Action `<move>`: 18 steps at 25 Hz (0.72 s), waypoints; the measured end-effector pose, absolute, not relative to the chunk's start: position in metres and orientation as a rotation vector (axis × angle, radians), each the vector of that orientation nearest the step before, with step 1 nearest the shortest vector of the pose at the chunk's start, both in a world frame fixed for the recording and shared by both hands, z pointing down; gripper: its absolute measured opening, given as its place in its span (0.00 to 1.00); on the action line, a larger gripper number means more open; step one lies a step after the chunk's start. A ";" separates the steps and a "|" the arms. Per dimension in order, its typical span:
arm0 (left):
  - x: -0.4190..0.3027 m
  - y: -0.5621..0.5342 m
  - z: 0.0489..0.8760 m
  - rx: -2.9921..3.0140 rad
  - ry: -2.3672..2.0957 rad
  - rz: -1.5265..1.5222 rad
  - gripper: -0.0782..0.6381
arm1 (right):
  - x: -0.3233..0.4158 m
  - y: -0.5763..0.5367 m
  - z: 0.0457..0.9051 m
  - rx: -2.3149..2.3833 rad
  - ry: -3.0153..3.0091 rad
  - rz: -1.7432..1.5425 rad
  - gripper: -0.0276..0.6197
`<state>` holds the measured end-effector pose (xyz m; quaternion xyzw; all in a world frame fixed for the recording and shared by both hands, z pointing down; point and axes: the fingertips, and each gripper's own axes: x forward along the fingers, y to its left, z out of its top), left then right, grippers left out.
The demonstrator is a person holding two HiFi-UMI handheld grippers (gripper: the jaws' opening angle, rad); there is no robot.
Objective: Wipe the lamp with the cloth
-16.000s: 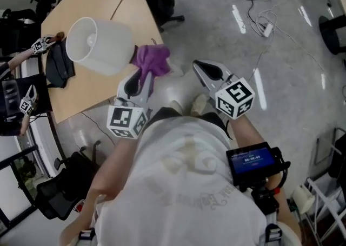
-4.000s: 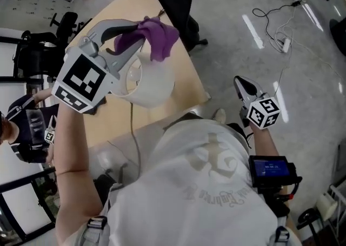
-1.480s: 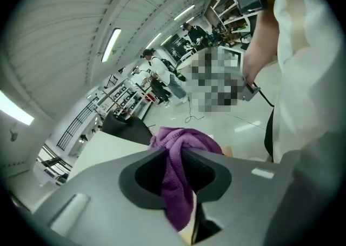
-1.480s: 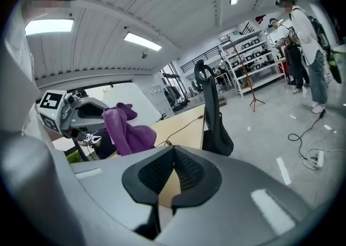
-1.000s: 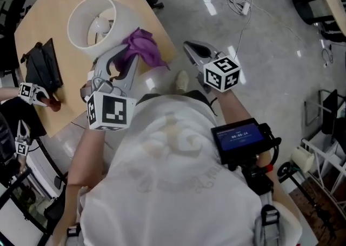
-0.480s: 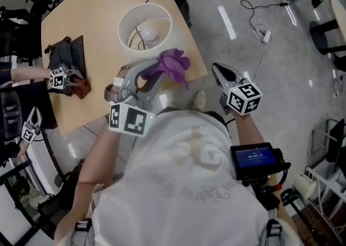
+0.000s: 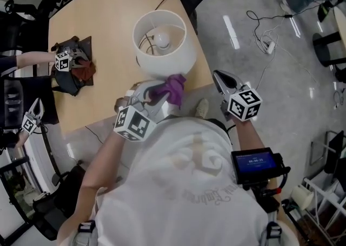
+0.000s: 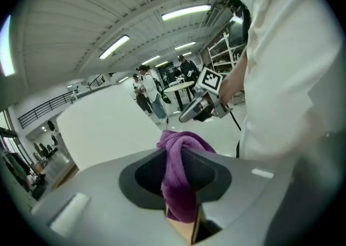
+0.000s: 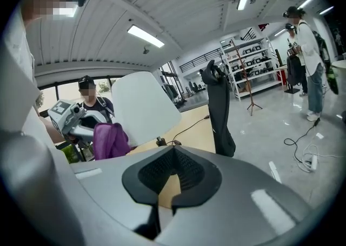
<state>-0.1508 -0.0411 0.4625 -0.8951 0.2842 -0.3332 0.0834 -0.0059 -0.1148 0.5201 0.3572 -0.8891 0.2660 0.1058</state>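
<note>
Head view: left gripper point(image 7: 160, 90) now sits low on the near side of the lamp point(image 7: 162, 58). The purple cloth point(image 7: 174, 87) lies at the foot of the shade's near wall, apparently touching it. Half a second ago the cloth hung just off the lamp on that same side, and four seconds ago it was up at the lamp's top rim.

Left gripper view: jaws clamped on the cloth point(image 8: 180, 177). Its bunched end pokes out past the pads, with the lamp point(image 8: 105, 131) just ahead of it.

Right gripper point(image 7: 221, 80) is off to the lamp's right, well apart from it. Right gripper view: jaws together, nothing between them.

Judgement: the wiping has worked from the rim down to the lower edge of the near side. That face is probably almost done. The lamp's far side likely remains.
</note>
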 end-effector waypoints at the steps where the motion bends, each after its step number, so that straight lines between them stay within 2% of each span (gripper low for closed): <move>1: -0.154 -0.042 0.445 -2.684 0.880 -0.936 0.23 | -0.008 -0.115 0.519 1.046 -2.620 0.785 0.06; 5: -0.161 -0.055 0.339 -2.896 1.070 -0.475 0.23 | -0.014 -0.115 0.514 1.032 -2.625 0.795 0.06; 7: -0.172 -0.061 0.297 -2.979 1.132 -0.372 0.23 | -0.017 -0.115 0.511 1.027 -2.632 0.801 0.06; 14: -0.228 -0.121 0.221 -2.553 1.252 -0.730 0.23 | -0.015 -0.118 0.516 1.051 -2.667 0.814 0.06; 18: -0.245 -0.152 0.207 -2.315 1.120 -0.977 0.23 | -0.001 -0.122 0.519 1.111 -2.662 0.853 0.06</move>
